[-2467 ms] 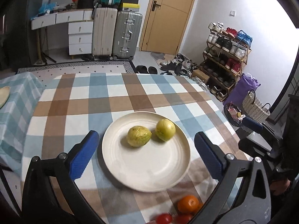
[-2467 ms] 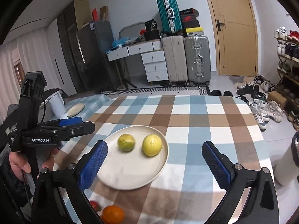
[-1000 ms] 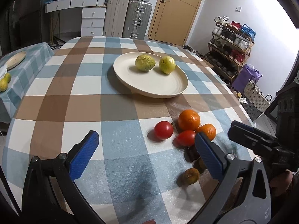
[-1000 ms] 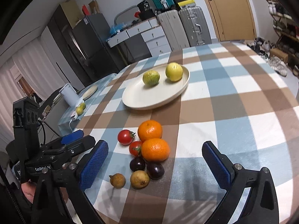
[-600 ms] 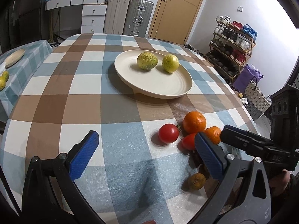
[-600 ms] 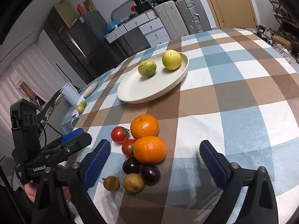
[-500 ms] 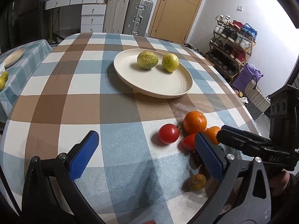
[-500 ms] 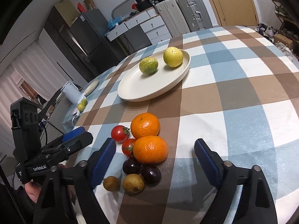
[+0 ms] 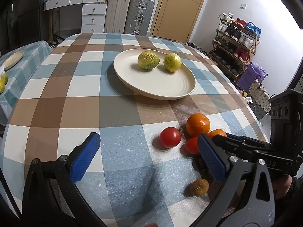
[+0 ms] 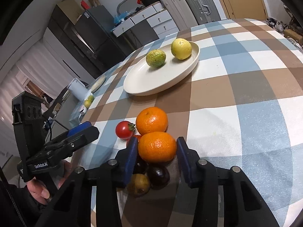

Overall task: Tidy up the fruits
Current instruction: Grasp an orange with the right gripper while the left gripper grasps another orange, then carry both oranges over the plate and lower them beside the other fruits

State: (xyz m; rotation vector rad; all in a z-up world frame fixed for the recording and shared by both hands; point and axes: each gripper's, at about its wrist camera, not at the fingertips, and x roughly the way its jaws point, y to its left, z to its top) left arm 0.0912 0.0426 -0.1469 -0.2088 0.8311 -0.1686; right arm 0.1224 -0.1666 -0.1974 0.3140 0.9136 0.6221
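Observation:
A cream plate (image 9: pixel 166 89) (image 10: pixel 144 83) on the checked table holds a green-yellow fruit (image 10: pixel 155 58) and a yellow one (image 10: pixel 181 48). Near the front edge lies a pile: two oranges (image 10: pixel 152 120), two tomatoes (image 10: pixel 124 130), dark plums (image 10: pixel 158 176) and brown fruits (image 10: pixel 138 185). My right gripper (image 10: pixel 156 152) has its blue pads against both sides of the nearer orange (image 10: pixel 156 147), which rests on the pile. My left gripper (image 9: pixel 149 155) is open and empty above the table, left of the pile. The far orange (image 9: pixel 197 124) and a tomato (image 9: pixel 170 137) show there.
A side table (image 9: pixel 24 64) with a wooden dish and small green fruits stands to the left. Suitcases, drawers and a door are behind the table. A shoe rack (image 9: pixel 236 43) and bags stand at the right.
My right gripper has moved down onto the pile and closed from wide open onto the nearer orange. The left gripper has barely moved.

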